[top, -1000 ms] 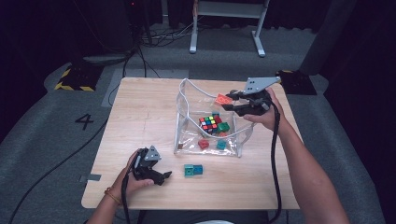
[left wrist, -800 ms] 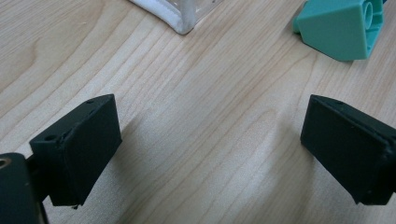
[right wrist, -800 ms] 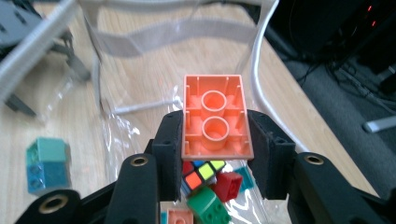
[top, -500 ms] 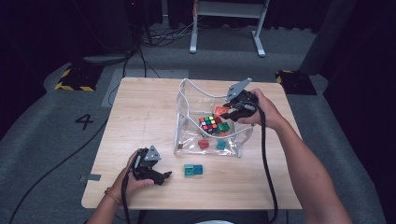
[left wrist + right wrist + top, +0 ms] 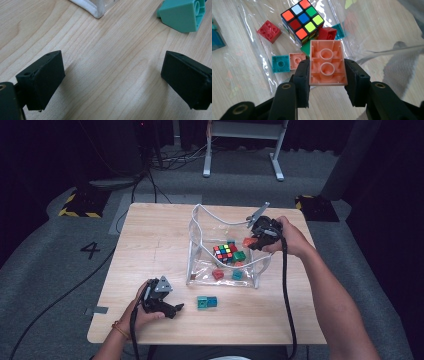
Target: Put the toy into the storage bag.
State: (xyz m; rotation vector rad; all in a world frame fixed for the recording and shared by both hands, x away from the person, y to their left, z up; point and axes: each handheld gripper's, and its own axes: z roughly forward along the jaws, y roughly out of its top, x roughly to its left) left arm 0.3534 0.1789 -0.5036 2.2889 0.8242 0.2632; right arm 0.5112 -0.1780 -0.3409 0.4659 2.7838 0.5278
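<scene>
- Jaws of the right gripper (image 5: 327, 82) clamp a salmon-orange plastic building brick (image 5: 327, 63) above the clear plastic pouch (image 5: 200, 270).
- Left gripper (image 5: 112, 75) rests on the wooden table (image 5: 150, 245), jaws wide apart, holding nothing.
- Multicoloured puzzle cube (image 5: 302, 20) lies inside the pouch.

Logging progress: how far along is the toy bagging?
Done: a puzzle cube and several small blocks already lie in the clear bag. In hand: the right gripper clamps an orange block above the bag's opening. Left: the teal block on the table, near the open, idle left gripper.
</scene>
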